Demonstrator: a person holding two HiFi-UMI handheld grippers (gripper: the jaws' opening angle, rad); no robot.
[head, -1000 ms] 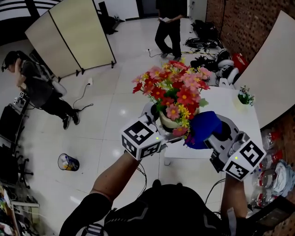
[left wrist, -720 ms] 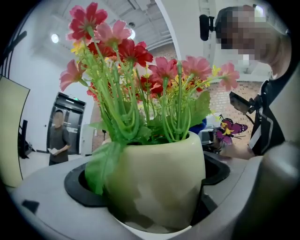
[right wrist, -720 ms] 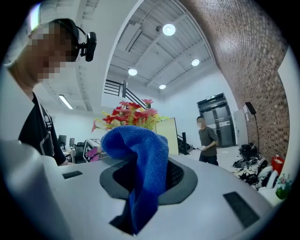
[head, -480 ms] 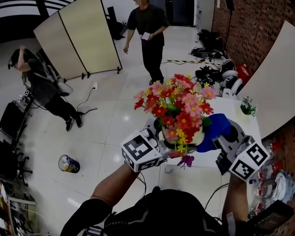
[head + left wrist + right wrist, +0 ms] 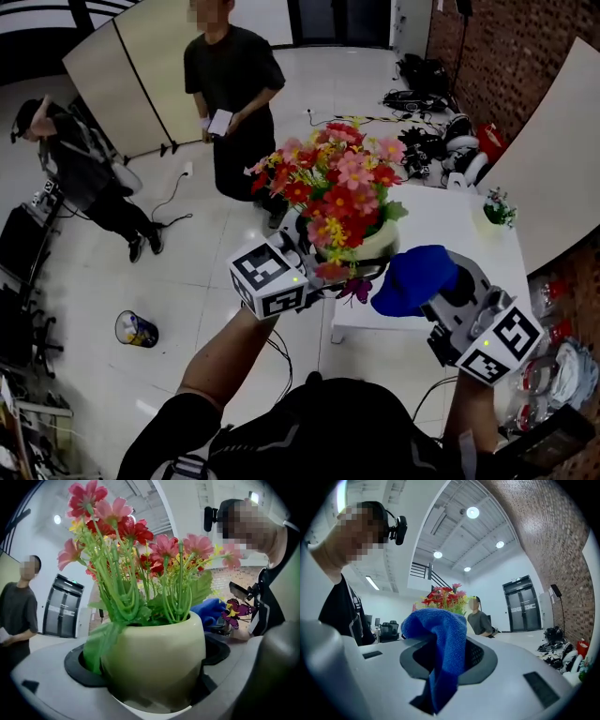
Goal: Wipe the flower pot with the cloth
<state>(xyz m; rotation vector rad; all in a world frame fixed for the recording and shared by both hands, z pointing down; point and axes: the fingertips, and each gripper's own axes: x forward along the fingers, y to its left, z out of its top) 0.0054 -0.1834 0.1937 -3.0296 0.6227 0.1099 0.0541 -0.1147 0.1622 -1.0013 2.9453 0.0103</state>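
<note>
My left gripper (image 5: 314,258) is shut on a cream flower pot (image 5: 157,663) full of red, pink and yellow artificial flowers (image 5: 333,192); it holds the pot up in the air, tilted. A purple butterfly ornament (image 5: 357,289) hangs at the pot's underside. The blue cloth (image 5: 412,278) is bunched between the jaws of my right gripper (image 5: 433,286), just right of and slightly below the pot, and a small gap separates cloth and pot. In the right gripper view the cloth (image 5: 443,644) drapes over the jaws with the flowers (image 5: 443,597) behind it.
A white table (image 5: 450,220) with a small potted plant (image 5: 497,202) stands below and behind the pot. A person in black (image 5: 230,89) stands close beyond the flowers; another person (image 5: 80,173) crouches at left. A folding screen (image 5: 141,66), cables and bags lie on the floor.
The pot has moved left and up. The blue cloth has come off the pot's right side and dropped lower right. The standing person has walked nearer.
</note>
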